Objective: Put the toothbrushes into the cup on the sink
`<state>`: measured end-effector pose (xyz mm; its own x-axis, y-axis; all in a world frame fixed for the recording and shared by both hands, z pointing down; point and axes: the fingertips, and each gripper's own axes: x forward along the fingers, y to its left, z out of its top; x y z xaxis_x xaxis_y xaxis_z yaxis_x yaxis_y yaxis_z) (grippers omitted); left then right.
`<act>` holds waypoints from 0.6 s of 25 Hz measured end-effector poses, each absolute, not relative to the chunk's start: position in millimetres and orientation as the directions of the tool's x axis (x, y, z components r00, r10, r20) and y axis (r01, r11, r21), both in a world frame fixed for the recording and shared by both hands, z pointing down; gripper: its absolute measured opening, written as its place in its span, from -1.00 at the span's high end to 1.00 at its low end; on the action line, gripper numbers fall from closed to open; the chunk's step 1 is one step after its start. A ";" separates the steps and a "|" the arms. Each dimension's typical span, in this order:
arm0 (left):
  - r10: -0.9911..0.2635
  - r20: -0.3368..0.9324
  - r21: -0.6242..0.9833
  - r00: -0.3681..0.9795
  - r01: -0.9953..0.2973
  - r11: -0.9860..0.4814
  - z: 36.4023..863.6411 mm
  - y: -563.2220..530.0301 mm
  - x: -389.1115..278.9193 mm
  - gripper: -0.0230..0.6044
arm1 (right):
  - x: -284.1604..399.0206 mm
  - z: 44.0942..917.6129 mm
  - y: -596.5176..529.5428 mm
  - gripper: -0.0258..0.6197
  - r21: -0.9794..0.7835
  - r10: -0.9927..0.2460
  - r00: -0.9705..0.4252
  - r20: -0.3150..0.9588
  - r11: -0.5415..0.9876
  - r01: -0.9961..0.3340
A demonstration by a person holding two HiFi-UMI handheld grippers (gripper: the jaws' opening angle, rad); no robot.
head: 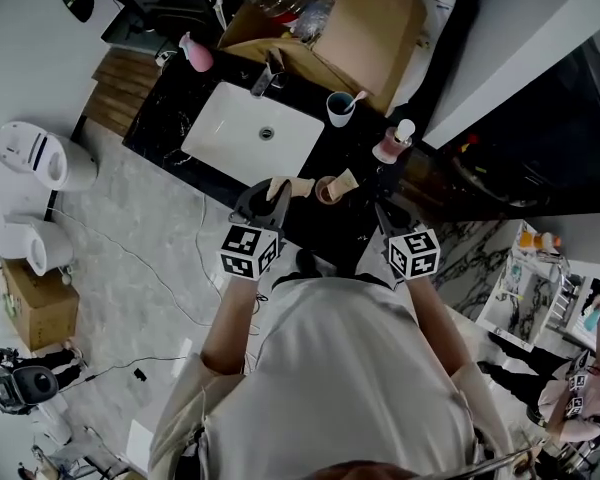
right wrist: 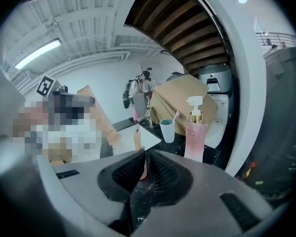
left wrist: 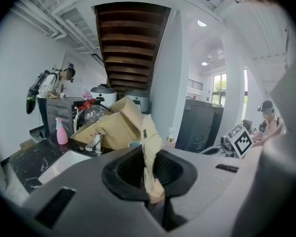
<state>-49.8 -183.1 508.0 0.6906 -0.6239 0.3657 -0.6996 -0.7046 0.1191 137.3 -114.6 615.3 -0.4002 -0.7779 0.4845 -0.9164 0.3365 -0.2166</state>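
The left hand-held gripper (left wrist: 149,177) is clamped on a torn kraft-paper wrapper (left wrist: 150,147) with a matte, saw-toothed edge, probably to keep it out of the way. The right hand-held gripper (right wrist: 144,171) is closed on a slim peach toothbrush (right wrist: 137,139), upright, likely ready for dropping in. The smooth pale-blue cup (right wrist: 167,130) stands centre frame on the glossy black surface (head: 360,153).

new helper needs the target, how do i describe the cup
On the black counter, look just right of the white basin, in front of the cardboard box. The cup is pale blue with a pink toothbrush in it, unlike the pink pump bottle beside it.
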 end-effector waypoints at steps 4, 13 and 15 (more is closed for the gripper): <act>-0.598 0.380 0.123 0.706 -0.679 -0.723 519.3 -185.5 -35.8 0.81 | 141.5 614.2 -110.6 0.76 -0.231 -0.790 -0.385 0.477 0.310 -0.922; -0.545 0.418 0.133 0.727 -0.642 -0.755 549.1 -190.0 -6.8 0.81 | 155.2 607.4 -108.0 0.76 -0.244 -0.816 -0.344 0.464 0.256 -0.936; -0.537 0.424 0.136 0.729 -0.638 -0.758 555.8 -189.7 -1.3 0.81 | 156.7 606.6 -105.3 0.76 -0.242 -0.817 -0.340 0.466 0.253 -0.937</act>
<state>-1.3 -189.7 555.8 0.7293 -0.5373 0.4237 -0.6376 -0.7583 0.1358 156.7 -105.3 606.6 -0.3404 -0.8167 0.4659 -0.9369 0.2527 -0.2416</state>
